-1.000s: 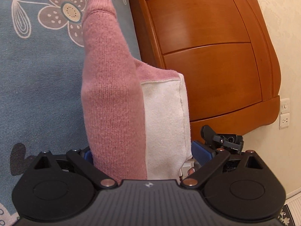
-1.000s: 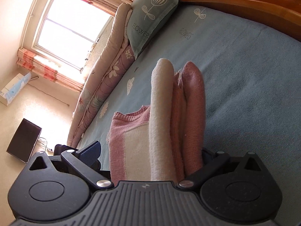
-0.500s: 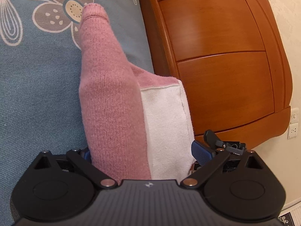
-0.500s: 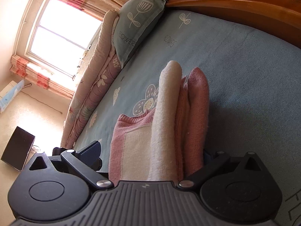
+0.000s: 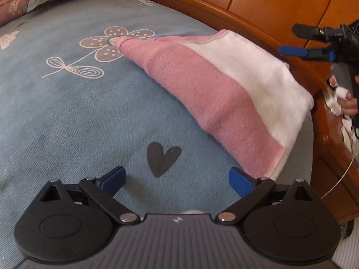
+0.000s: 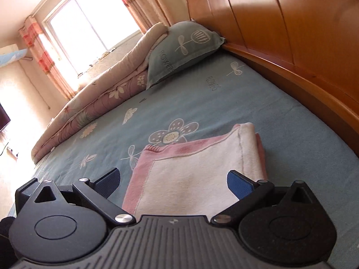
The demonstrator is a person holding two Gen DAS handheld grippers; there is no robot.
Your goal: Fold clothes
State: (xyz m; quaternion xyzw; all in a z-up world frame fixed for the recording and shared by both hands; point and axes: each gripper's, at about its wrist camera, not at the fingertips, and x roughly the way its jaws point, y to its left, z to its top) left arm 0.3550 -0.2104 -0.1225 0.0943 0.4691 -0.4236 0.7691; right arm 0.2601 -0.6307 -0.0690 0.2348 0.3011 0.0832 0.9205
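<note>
A folded pink and white knitted garment (image 5: 224,83) lies flat on the blue flowered bed sheet (image 5: 67,112), close to the bed's wooden edge. My left gripper (image 5: 177,179) is open just short of it, over a dark heart print, with nothing between its fingers. In the right wrist view the same garment (image 6: 193,170) lies directly ahead, and my right gripper (image 6: 174,180) stands open with its blue pads either side of the near end, not closed on it. The right gripper (image 5: 314,42) also shows at the far right of the left wrist view, held by a hand.
A wooden headboard (image 6: 291,33) and bed frame (image 5: 269,18) run along the right. A blue-green pillow (image 6: 181,47) and a rolled floral quilt (image 6: 96,103) lie at the far side of the bed, below a bright window (image 6: 89,27).
Both grippers have let go of the garment and opened. The garment, held up on edge before, now lies flat on the sheet, and both grippers have drawn back from it.
</note>
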